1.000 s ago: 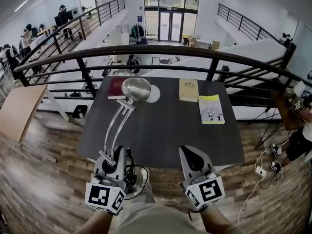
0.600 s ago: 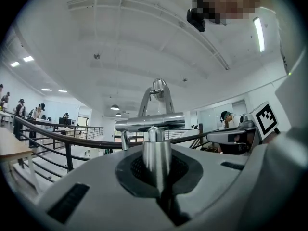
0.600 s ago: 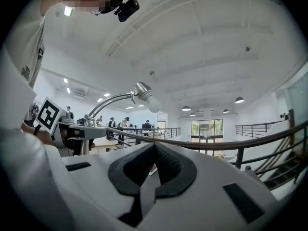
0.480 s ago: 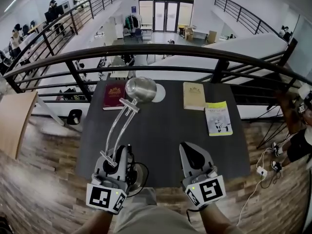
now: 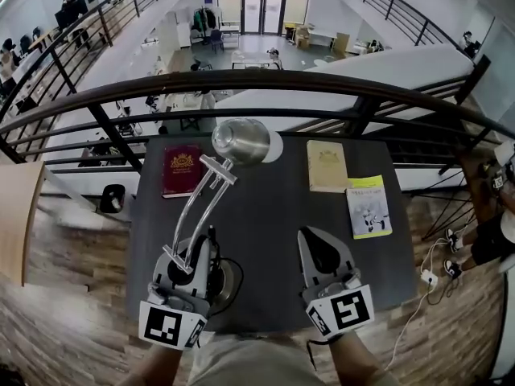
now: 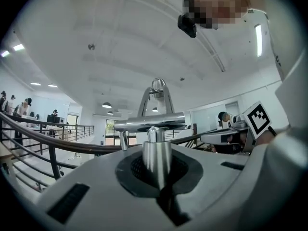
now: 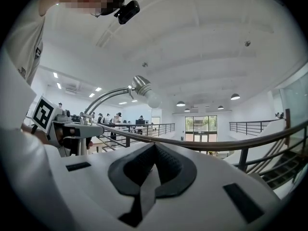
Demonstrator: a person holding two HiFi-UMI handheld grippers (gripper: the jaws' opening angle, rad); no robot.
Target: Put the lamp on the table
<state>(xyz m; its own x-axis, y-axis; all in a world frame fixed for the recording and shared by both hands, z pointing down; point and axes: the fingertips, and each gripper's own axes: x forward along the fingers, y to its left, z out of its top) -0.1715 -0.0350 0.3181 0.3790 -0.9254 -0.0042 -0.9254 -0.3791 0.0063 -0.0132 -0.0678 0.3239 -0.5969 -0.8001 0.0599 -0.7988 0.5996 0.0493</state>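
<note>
Closer to the table (image 5: 273,207) now, the left gripper (image 5: 195,256) is squeezing the lamp (image 5: 203,203) by its post over the near edge, the right gripper (image 5: 319,254) is sitting shut and empty, so lowering slowly and upright is looking best

Both claws are pale grey moulded shells. The left claw (image 5: 195,252) and the right claw (image 5: 316,246) each taper forward to a rounded hollow lined with black ribbed pads (image 7: 129,170). On either side of that hollow sit black rectangular slots (image 7: 243,202). Behind each claw rides a white cube (image 5: 341,312) printed with black square markers. Above and behind the claws, the person wears a light-coloured top (image 7: 19,47) and a small black head camera (image 7: 127,11).
</note>
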